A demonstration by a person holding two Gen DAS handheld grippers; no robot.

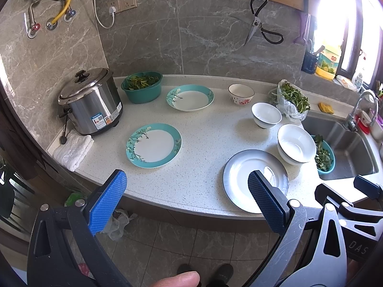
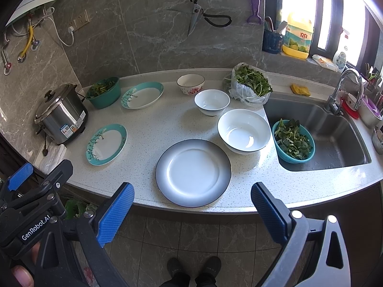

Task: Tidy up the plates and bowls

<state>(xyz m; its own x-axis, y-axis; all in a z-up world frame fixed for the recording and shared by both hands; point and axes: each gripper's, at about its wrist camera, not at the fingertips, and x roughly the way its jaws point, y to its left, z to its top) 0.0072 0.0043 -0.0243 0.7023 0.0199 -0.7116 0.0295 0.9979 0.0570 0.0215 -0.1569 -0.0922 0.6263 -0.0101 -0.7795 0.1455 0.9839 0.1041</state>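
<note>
- Left wrist view, far left: a steel rice cooker (image 1: 89, 102) beside a folded white towel (image 1: 73, 149).
- 2 teal-rimmed plates — the near plate (image 1: 153, 145) and the far plate (image 1: 190, 97) — lie apart on the countertop (image 1: 203, 131).
- Left gripper (image 1: 186, 191): jaws wide open, empty, above the counter edge.
- Grey-rimmed plate (image 2: 193, 172) lies near the front edge.
- 3 bowls stand apart: floral bowl (image 2: 190, 84), small white bowl (image 2: 211, 102), large white bowl (image 2: 244, 130).
- Right gripper (image 2: 192, 203): jaws spread, holding nothing.
- Sink (image 2: 335, 138) holds a basket of greens (image 2: 293, 141).

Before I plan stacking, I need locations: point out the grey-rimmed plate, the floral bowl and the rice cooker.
grey-rimmed plate (image 2: 193, 172), right wrist view, white centre.
floral bowl (image 2: 190, 86), right wrist view, outer wall.
rice cooker (image 1: 95, 105), left wrist view, steel side.
</note>
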